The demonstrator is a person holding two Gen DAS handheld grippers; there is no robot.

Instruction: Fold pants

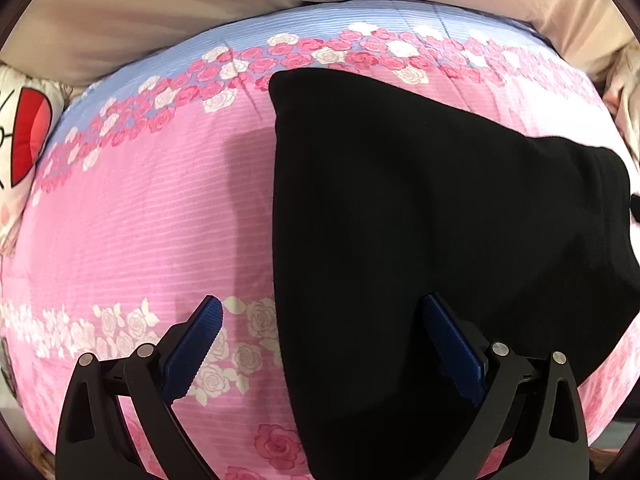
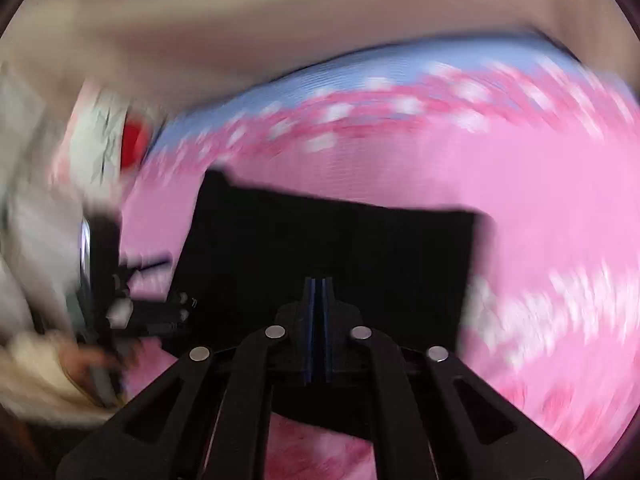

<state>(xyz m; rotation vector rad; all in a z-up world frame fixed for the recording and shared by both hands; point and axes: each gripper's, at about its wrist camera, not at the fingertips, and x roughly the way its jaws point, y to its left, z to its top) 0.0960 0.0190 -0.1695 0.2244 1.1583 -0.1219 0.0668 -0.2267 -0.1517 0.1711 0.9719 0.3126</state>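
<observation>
pants (image 1: 420,220): black, lying partly folded on the pink rose-print quilt (image 1: 140,220) of a bed, near its middle.
handling: my judgement is soft, limp and light; layers will slide and sag unless lifted by an edge.
where to hold: likely a corner or the doubled edge, pinching all layers together.
left gripper (image 1: 320,344): jaws spread wide, empty, hovering astride the pants' left edge.
right gripper (image 2: 319,308): jaws pressed together over black cloth; whether fabric is pinched between them I cannot tell, since the view is blurred.
beside: cartoon-print pillow (image 1: 24,148) at the quilt's left.
</observation>
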